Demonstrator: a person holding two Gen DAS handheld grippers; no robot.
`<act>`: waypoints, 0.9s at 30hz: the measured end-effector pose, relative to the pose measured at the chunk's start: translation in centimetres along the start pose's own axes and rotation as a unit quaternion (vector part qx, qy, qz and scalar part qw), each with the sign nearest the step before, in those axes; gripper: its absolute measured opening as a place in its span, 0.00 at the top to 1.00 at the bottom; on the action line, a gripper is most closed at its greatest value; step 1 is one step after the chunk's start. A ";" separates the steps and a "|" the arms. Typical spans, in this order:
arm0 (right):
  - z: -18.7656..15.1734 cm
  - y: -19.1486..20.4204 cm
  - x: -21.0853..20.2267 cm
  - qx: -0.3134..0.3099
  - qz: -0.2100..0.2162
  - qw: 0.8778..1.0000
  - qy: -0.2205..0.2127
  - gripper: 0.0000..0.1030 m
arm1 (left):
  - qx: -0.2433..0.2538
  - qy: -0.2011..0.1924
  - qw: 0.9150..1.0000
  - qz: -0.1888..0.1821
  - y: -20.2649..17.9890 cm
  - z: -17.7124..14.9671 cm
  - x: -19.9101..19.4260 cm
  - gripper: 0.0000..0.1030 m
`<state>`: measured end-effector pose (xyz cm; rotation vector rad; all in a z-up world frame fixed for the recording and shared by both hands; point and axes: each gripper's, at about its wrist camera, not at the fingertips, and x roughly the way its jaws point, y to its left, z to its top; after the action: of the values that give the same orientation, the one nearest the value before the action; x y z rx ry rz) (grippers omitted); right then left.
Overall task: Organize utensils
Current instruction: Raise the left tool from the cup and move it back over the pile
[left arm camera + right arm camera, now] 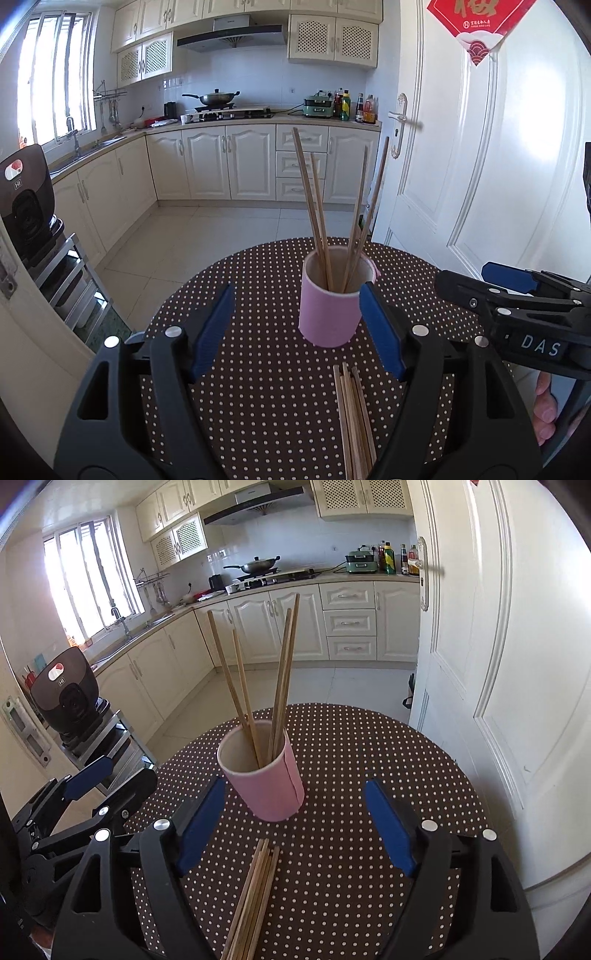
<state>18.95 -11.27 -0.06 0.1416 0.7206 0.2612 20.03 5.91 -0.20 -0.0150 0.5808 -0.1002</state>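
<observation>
On dotted table (258, 406): pink cup (328, 314), loose chopsticks (352, 417); both grippers (295, 332) (295, 823) agape, empty.

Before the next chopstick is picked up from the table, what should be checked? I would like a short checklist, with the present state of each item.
1. Left gripper open and empty: ok.
2. Right gripper open and empty: ok.
3. Pink cup upright on the dotted table: ok.
4. Room left in the cup: ok, four chopsticks in the cup lean to its sides and the mouth is mostly free.
5. Loose chopsticks reachable: ok, they lie in a bundle in front of the cup, near both grippers.
6. A single stick can be separated from the bundle: cannot tell, they lie close together.
</observation>
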 end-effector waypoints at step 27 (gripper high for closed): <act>-8.3 -3.5 2.5 0.012 -0.043 0.996 0.083 0.27 | 0.034 0.118 0.992 -0.020 -2.0 -7.5 3.2 0.31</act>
<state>15.90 -13.61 -8.55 0.1118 0.8936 0.1842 18.38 3.73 -8.15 0.0515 0.8137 -0.1618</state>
